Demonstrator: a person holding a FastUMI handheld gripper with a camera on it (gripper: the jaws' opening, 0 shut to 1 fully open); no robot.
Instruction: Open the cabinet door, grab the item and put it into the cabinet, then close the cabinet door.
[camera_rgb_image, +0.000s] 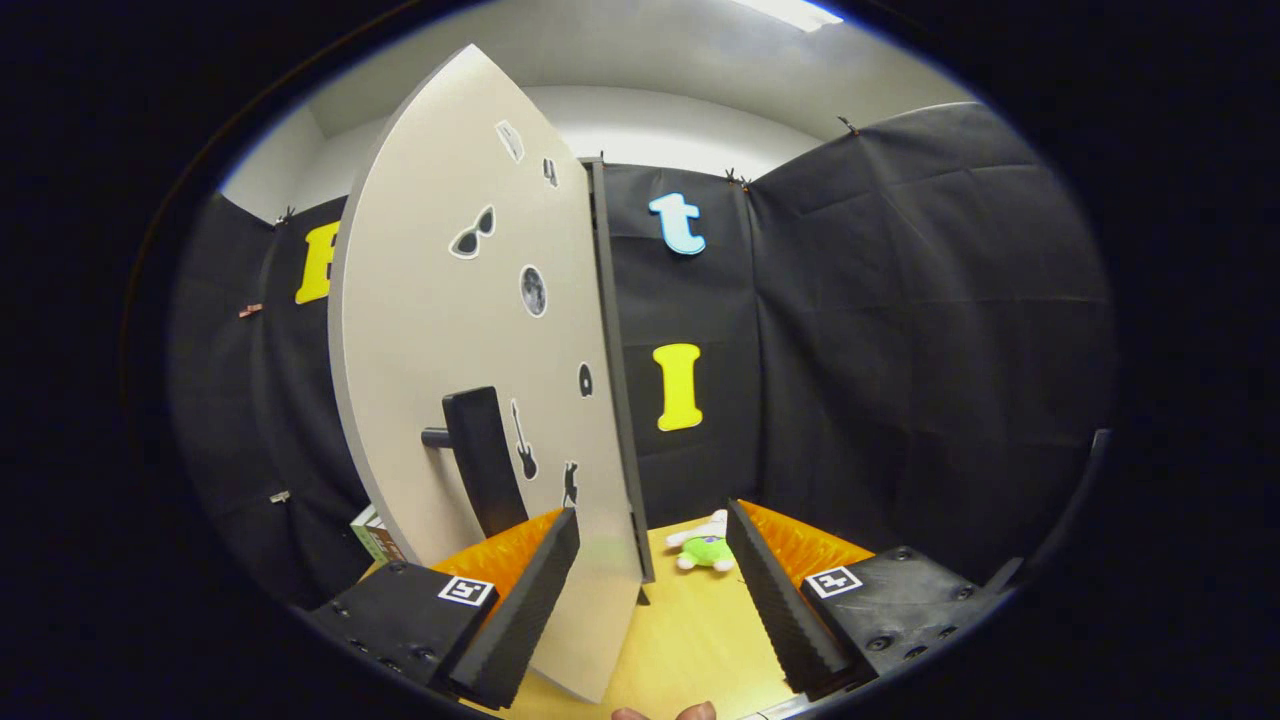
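A tall pale grey cabinet door (450, 330), dotted with small black-and-white stickers, stands swung partly open just ahead of the fingers. Its free edge reaches down between them, close against the left finger. The gripper (650, 600) is spread wide and released, grasping nothing; neither finger presses on the door. A black bar handle (485, 460) juts from the door's face, just beyond the left finger. From this placement, the open fingers appear to be straddling the door's edge to push or swing it, rather than holding the handle.

Behind the door's edge runs the dark upright side of the cabinet (612, 370). Beyond the fingers, near the right one, a small green and white plush toy (705, 545) lies on the light wooden bench (690, 640). It is the item to be stored, and it is well outside the cabinet. Beyond the left finger, past the door's lower corner, sits a small green and white box (372, 535). Fingertips of the person's hand (665, 712) show nearest the camera.
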